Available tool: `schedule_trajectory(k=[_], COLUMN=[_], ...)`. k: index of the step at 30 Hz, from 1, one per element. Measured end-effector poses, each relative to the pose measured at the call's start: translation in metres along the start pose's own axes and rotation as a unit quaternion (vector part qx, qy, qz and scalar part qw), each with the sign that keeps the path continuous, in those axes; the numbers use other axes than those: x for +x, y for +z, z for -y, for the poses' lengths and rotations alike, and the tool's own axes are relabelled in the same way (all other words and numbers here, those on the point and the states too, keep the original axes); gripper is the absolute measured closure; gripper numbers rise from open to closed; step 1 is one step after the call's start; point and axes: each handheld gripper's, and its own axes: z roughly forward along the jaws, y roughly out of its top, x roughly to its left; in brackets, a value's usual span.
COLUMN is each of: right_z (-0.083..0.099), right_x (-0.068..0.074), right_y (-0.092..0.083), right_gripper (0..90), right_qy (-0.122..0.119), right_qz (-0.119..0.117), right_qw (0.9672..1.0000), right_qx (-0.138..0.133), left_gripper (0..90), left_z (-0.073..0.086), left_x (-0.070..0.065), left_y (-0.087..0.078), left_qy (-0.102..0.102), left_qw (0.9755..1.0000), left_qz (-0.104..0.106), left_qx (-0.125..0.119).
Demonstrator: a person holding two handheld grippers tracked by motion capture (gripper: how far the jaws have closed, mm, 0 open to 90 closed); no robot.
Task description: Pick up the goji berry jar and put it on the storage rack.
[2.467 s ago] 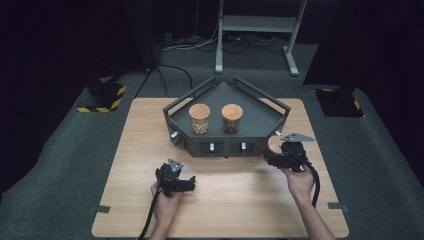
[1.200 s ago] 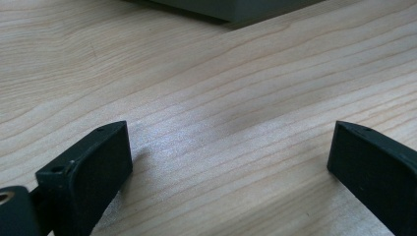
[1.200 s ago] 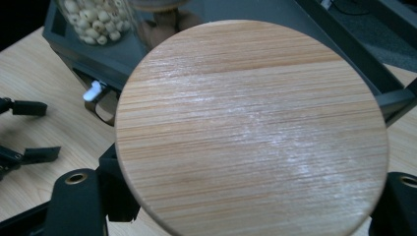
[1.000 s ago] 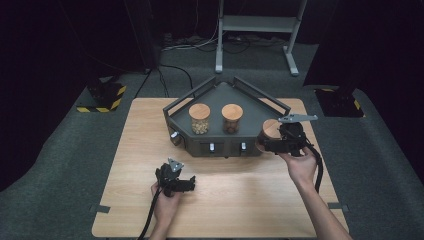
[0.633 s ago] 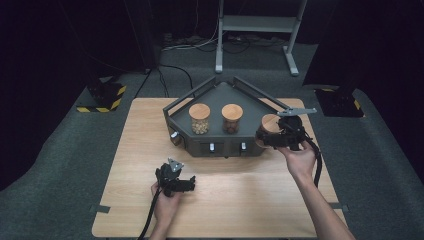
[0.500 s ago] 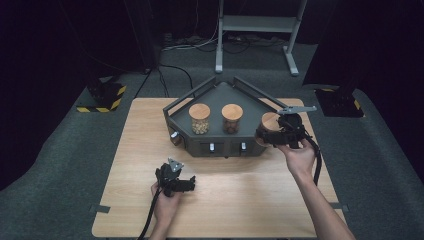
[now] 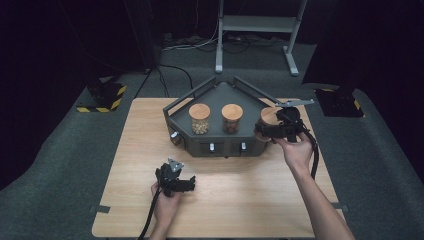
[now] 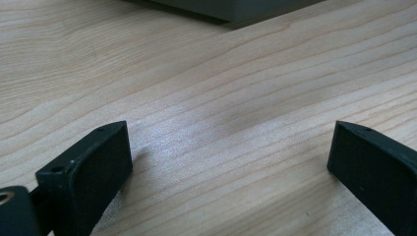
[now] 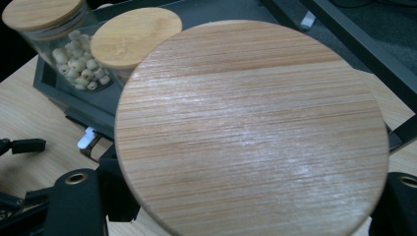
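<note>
- Lower left of the high view: our left gripper (image 7: 173, 180) has stayed put on the table (image 7: 140, 150), jaws wide apart, nothing between them.
- Centre: two jars (image 7: 199, 118) stand in the tray (image 7: 220, 92).
- Right: our right gripper (image 7: 278, 129), clamped on a third jar (image 9: 251, 123), has lifted it to the tray's right edge, so it probably goes inside next.

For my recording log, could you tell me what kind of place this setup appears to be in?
Probably a lab or studio set up for recording, not a home: a lone wooden table on grey carpet, dark surroundings, hazard-striped floor bases, a metal stand behind, and a person working cabled grippers.
</note>
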Motion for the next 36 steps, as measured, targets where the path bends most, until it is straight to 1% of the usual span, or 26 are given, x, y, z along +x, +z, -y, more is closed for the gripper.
schedule_trajectory(k=[3, 7, 17, 21, 23, 26, 30, 33, 36], right_z=[-0.004, -0.008, -0.020, -0.025, -0.028, -0.031, -0.029, -0.029, -0.028], right_x=[0.001, 0.004, 0.014, 0.015, 0.018, 0.021, 0.019, 0.019, 0.017], right_y=[0.005, 0.009, 0.024, 0.031, 0.036, 0.041, 0.045, 0.049, 0.052], right_gripper=[25.5, 25.5, 25.5, 25.5, 25.5, 25.5, 25.5, 25.5, 25.5], right_qy=[0.005, 0.004, -0.012, 0.000, 0.001, 0.003, 0.009, 0.011, 0.017], right_qz=[0.004, 0.010, 0.038, 0.043, 0.049, 0.051, 0.049, 0.052, 0.053], right_qw=[1.0000, 0.9999, 0.9989, 0.9989, 0.9985, 0.9984, 0.9984, 0.9981, 0.9980], right_qx=[0.002, 0.004, 0.024, 0.021, 0.024, 0.025, 0.027, 0.030, 0.029], left_gripper=[2.9, 2.9, 2.9, 2.9, 2.8, 2.9, 2.8, 2.9, 2.9], left_z=[0.000, 0.000, 0.000, 0.000, 0.000, 0.000, 0.000, 0.000, 0.000], left_x=[0.000, 0.000, 0.000, 0.000, 0.000, 0.000, 0.000, 0.000, 0.000], left_y=[0.000, 0.000, 0.000, 0.000, 0.000, 0.000, 0.000, 0.000, 0.000], left_qy=[0.000, 0.000, 0.000, 0.000, -0.001, -0.001, 0.000, 0.000, 0.000], left_qw=[1.0000, 1.0000, 1.0000, 1.0000, 1.0000, 1.0000, 1.0000, 1.0000, 1.0000], left_qz=[0.000, 0.000, 0.000, 0.000, 0.000, 0.000, 0.000, 0.000, 0.000], left_qx=[0.000, 0.000, 0.000, 0.000, -0.001, -0.001, -0.001, 0.000, 0.000])
